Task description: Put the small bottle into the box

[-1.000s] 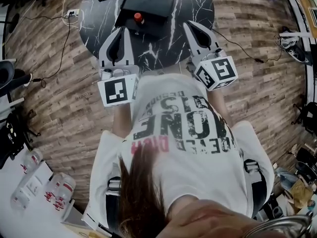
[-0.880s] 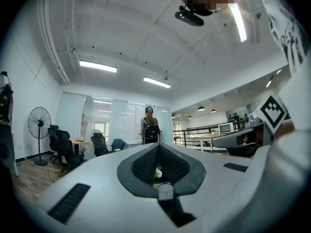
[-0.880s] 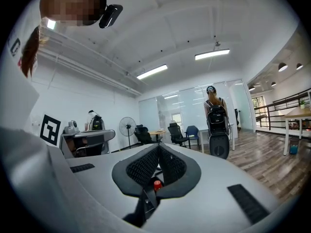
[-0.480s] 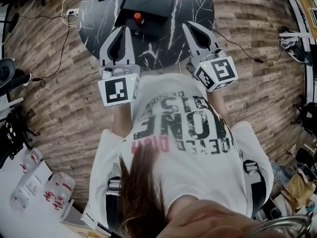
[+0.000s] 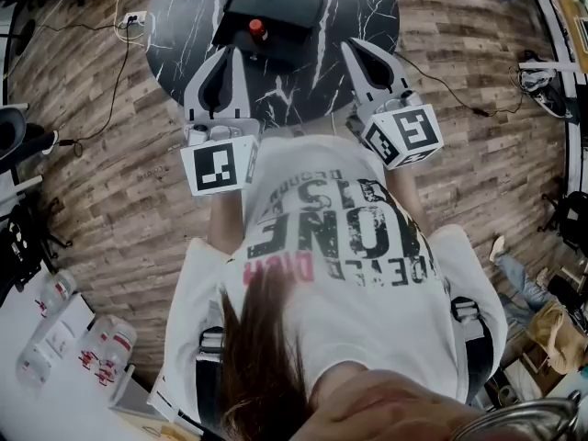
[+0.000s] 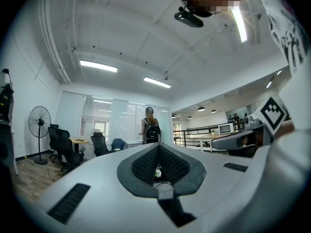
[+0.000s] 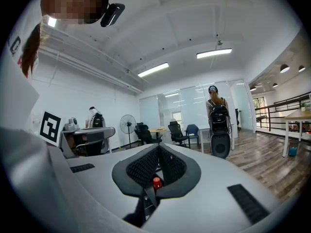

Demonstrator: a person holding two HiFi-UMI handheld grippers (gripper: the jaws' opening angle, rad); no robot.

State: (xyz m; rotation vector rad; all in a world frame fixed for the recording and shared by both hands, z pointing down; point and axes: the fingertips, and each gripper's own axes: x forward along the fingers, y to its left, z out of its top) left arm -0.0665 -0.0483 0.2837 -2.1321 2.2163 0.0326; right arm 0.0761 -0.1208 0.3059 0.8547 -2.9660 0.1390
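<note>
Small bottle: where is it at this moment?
Head view, top centre: the small bottle stands on the round black table, by the near left edge of the black box, just beyond the left gripper.

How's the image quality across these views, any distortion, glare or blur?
Head view: dim, washed-out, fisheye, floor planks bending around the table. Left gripper view: ceiling lights blown out, dark round border. Right gripper view: same border, room sharp.

Red-capped small bottle stands beside black box.
</note>
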